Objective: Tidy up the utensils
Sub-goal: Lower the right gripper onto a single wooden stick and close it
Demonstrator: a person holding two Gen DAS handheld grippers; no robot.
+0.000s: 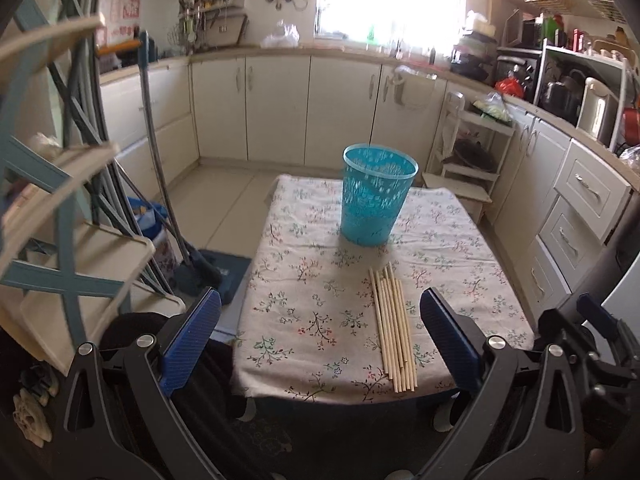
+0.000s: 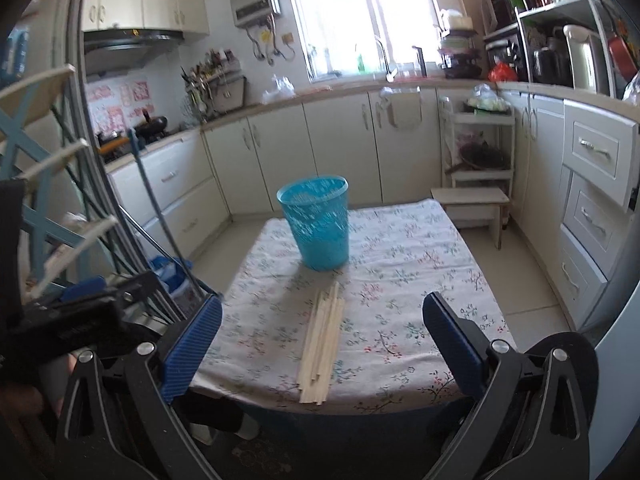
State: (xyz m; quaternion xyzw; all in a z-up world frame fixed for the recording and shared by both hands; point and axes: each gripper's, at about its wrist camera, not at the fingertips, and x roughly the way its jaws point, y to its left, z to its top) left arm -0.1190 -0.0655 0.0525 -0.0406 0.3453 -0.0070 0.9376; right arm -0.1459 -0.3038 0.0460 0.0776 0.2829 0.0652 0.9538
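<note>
Wooden chopsticks [image 1: 394, 332] lie lower centre, untouched, before the blue bin [image 1: 376, 196]. Left gripper [image 1: 320, 344] and right gripper [image 2: 322, 344] gape empty; first pickup comes next.

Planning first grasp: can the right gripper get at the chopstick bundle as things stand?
Probably yes. The right gripper is open with the chopsticks lying flat between its fingers' line of approach near the table edge; nothing sits between. The blue basket stands beyond them.

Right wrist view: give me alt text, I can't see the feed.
A bundle of wooden chopsticks lies on a floral tablecloth, near the table's front edge, with a blue plastic bin standing upright behind it. The right gripper is open above the near edge.
</note>
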